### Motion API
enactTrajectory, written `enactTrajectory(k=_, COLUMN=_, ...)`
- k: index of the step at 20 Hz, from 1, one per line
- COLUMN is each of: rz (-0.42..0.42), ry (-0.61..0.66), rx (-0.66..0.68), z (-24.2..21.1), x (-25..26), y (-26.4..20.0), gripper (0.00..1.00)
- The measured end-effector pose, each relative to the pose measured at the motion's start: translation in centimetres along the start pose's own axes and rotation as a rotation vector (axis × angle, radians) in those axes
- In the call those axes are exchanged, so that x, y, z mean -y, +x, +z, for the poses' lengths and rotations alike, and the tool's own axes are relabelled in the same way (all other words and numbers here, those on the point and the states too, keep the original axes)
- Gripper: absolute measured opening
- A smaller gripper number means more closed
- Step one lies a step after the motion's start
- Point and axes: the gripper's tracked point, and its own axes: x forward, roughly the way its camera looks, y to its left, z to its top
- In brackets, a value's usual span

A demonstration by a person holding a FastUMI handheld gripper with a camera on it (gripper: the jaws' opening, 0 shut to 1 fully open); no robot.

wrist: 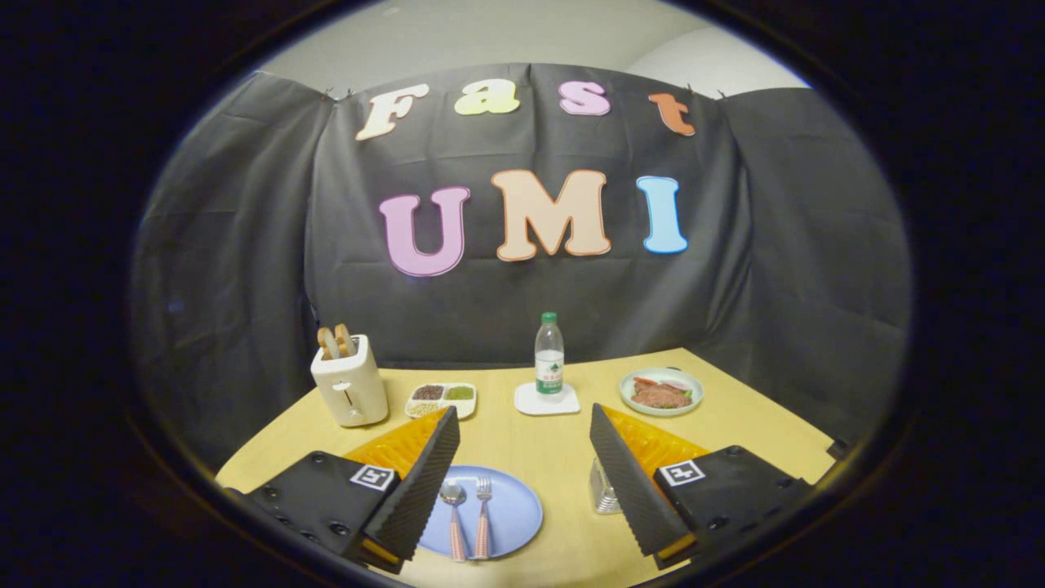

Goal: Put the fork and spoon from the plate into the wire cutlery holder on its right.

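Two fingers of the hand-held gripper [524, 482] stand wide apart in the gripper view, holding nothing, raised over the near edge of the wooden tabletop [563, 457]. Between them, close to the near edge, lies a round blue plate [514, 510], partly covered by the left finger. On the plate a spoon [453, 514] and a fork [483, 514] lie side by side, bowl and tines pointing away from the gripper, both with red-and-white checked handles; the spoon is on the left, just beside the left finger. To the right of the plate, set apart from it, the wire cutlery holder [604, 490] stands against the inner side of the right finger, which hides most of it.

Farther back, near the far left corner, a white toaster [349, 384] holds two slices of bread [335, 340]. Beside it sits a divided tray of grains [442, 399]. At the middle of the far edge a clear water bottle [549, 358] with a green cap stands upright on a white coaster [546, 401]. Toward the far right corner rests a pale plate of food [661, 391].
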Motion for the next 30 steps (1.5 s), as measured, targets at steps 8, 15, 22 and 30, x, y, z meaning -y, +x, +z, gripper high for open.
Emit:
enactTrajectory(k=8, rz=0.068, ry=0.0, rx=-0.087, z=-3.4, x=-0.3, y=-0.2, gripper=1.0)
enactTrajectory(k=15, rz=0.187, ry=-0.05, rx=-0.27, z=-11.4, x=-2.0, y=1.9, gripper=1.0)
enactTrajectory(k=22, rz=0.219, ry=-0.124, rx=-0.403, z=-17.3, x=-2.5, y=4.3, gripper=1.0)
enactTrajectory(k=30, rz=0.244, ry=-0.265, rx=-0.482, z=-21.3, x=-2.7, y=5.7, gripper=0.99)
